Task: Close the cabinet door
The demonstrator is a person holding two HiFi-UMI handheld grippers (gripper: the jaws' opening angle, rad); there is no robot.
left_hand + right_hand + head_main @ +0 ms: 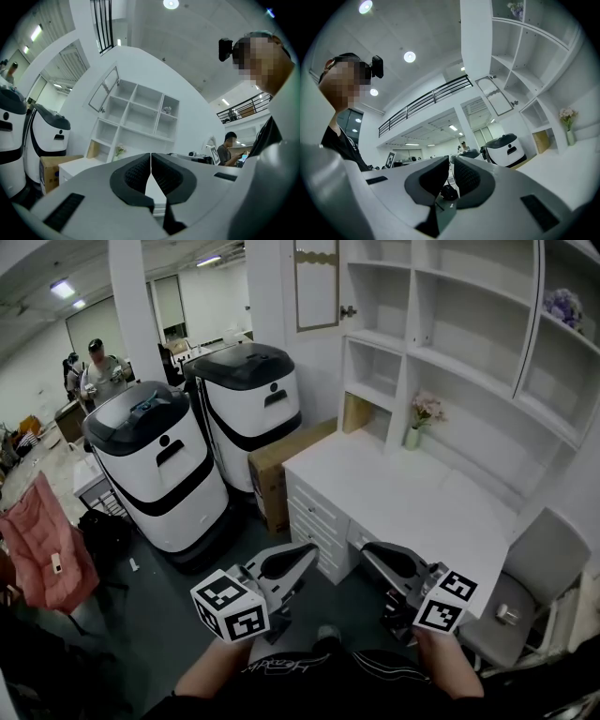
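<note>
The cabinet door (316, 282) is a white framed panel with a small knob (348, 311). It stands swung open at the top left of the white shelf unit (450, 343), and I also see it in the left gripper view (104, 89) and the right gripper view (494, 96). Both grippers are held low in front of the person, well short of the shelves and the door. My left gripper (309, 547) (150, 155) is shut with nothing in it. Beside it, my right gripper (367, 549) (451, 158) has its jaw tips together and is also empty.
A white desk (403, 493) with drawers stands under the shelves and carries a vase of flowers (417, 423). A grey chair (539, 568) is at the right. A cardboard box (281, 465) and two white-and-black machines (164, 465) (248, 399) stand to the left. People (98, 367) are far back.
</note>
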